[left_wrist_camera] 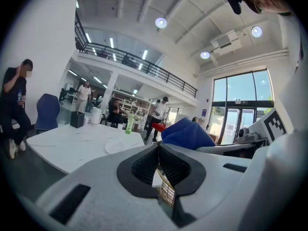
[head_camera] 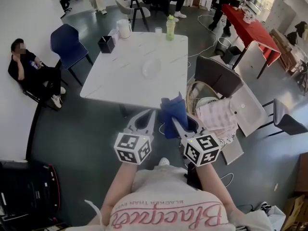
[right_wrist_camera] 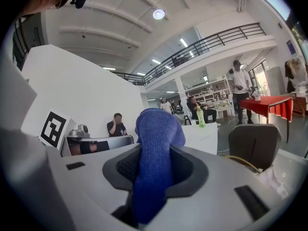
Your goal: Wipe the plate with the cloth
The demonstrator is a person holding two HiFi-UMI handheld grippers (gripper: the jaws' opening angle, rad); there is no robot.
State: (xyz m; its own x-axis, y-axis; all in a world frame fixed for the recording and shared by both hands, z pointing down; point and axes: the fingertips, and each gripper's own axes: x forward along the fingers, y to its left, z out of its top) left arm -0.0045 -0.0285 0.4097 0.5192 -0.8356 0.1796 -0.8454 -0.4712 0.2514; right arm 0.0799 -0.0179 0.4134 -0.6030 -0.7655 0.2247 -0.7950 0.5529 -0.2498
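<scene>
Evidently, with the cloth clamped in the right gripper's jaws and the left gripper's jaws clenched empty, the plate, well apart on the counter, must first be reached before wiping.

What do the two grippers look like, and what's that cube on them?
The left gripper and the right gripper are light grey plastic, with long pointed jaws lined with black ribbed pads. Each carries a white cube with black square markers. The person wears a white shirt with pink lettering.
</scene>
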